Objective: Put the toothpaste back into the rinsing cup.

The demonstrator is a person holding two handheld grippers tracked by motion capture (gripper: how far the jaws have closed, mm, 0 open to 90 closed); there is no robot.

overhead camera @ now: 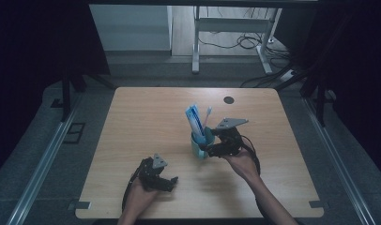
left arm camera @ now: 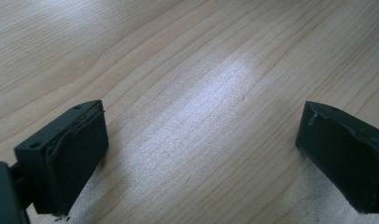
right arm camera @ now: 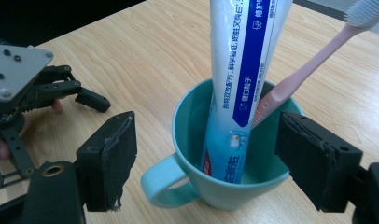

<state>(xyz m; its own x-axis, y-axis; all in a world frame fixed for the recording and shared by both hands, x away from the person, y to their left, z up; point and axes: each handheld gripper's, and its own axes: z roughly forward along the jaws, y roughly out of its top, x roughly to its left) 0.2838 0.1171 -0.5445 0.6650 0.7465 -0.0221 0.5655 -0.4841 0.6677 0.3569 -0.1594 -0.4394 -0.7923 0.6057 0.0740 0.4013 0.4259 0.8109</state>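
Note:
A teal mug (overhead camera: 198, 149) stands upright near the middle of the wooden table (overhead camera: 146, 117). In the mug (right arm camera: 225, 189) lean a blue-and-white toothpaste tube (right arm camera: 241, 70) and a pink toothbrush (right arm camera: 299, 74) with its head up. My right gripper (overhead camera: 209, 147) is close against the mug's right side. Its jaws stand apart either side of the mug, and the right gripper (right arm camera: 206, 140) is open, its pads not pressing on anything. My left gripper (overhead camera: 171, 182) rests low on the table near the front left, open, with only bare wood between the jaws of the left gripper (left arm camera: 201, 140).
A small black round disc (overhead camera: 229, 99) sits in the tabletop at the back right. Beyond the table's far edge are a white desk frame (overhead camera: 196, 42) and cables on the floor. The left gripper (right arm camera: 61, 93) lies a short way from the mug's handle (right arm camera: 162, 182).

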